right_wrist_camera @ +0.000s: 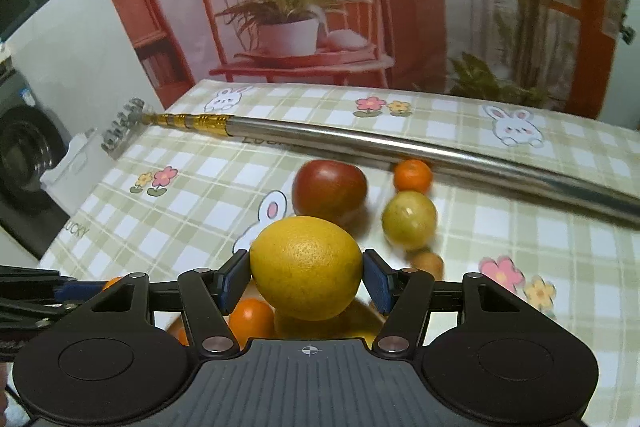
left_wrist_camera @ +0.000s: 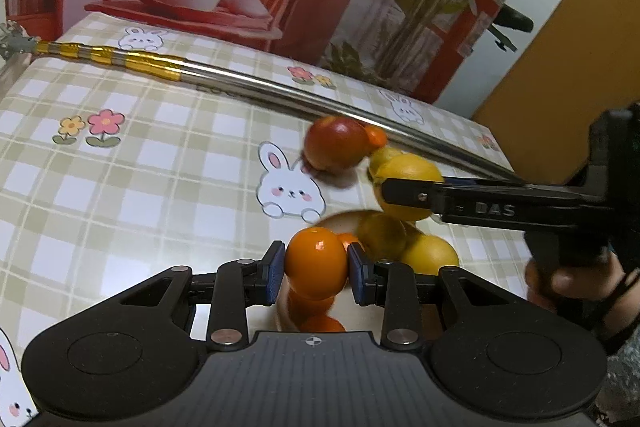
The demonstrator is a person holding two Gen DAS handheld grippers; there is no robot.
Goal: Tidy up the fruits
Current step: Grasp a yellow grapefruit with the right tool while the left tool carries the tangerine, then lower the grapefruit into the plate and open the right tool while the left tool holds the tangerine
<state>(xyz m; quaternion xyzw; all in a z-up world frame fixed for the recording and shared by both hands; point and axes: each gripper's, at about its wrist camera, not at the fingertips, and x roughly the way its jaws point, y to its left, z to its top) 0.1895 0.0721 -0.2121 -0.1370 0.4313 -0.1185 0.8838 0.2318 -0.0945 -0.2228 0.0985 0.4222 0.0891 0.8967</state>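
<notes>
The left gripper [left_wrist_camera: 316, 269] has its jaws clenched on a small round orange tangerine [left_wrist_camera: 315, 263], blue pads touching both its sides, held above a pale bowl [left_wrist_camera: 344, 218] that already contains more orange fruit and sits near the front edge of the counter [left_wrist_camera: 132, 163], which is covered in a green-and-white checked cloth printed with rabbits and flowers. The right gripper [right_wrist_camera: 306, 277] grasps a large yellow lemon-like citrus fruit [right_wrist_camera: 306, 267] between its jaws, also over the bowl. Farther back on the counter lie a dark red round apple [right_wrist_camera: 329, 191], a yellow-green round fruit [right_wrist_camera: 409, 219] just right of it, and a small orange tangerine-like fruit [right_wrist_camera: 413, 175] beside a long shiny metal rod with a gold-banded end [right_wrist_camera: 360, 141], which stretches diagonally across the counter's far side.
</notes>
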